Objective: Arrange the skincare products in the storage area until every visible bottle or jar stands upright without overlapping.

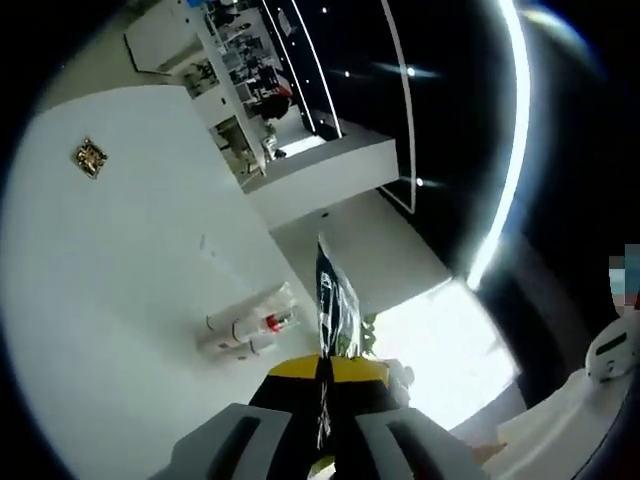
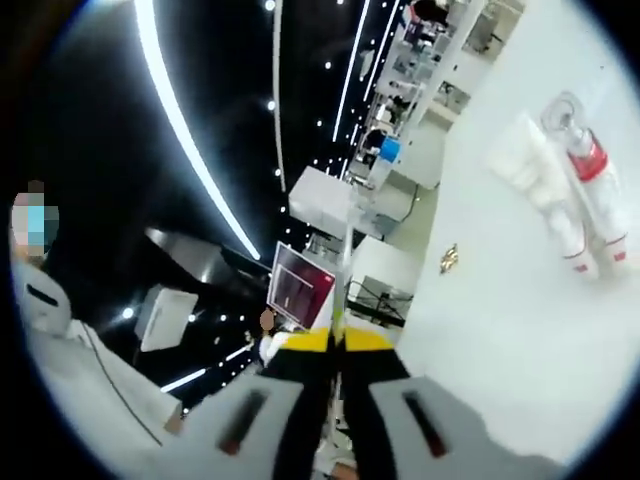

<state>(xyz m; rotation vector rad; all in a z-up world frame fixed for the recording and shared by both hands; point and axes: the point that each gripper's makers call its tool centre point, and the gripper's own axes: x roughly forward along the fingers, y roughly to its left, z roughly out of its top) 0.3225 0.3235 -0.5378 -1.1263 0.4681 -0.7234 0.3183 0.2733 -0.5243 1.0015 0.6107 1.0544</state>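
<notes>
Skincare bottles [image 1: 250, 328] — white, red-banded, lying flat

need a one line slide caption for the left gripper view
Left gripper, jaws shut on a dark flat packet, raised beside a white surface where pale skincare tubes lie clustered.

Left gripper view: bottles [image 1: 248, 328] lie grouped on the table [image 1: 120, 260], left of a sachet [image 1: 333, 300]; small object [image 1: 89, 157] far left, well apart.
</notes>
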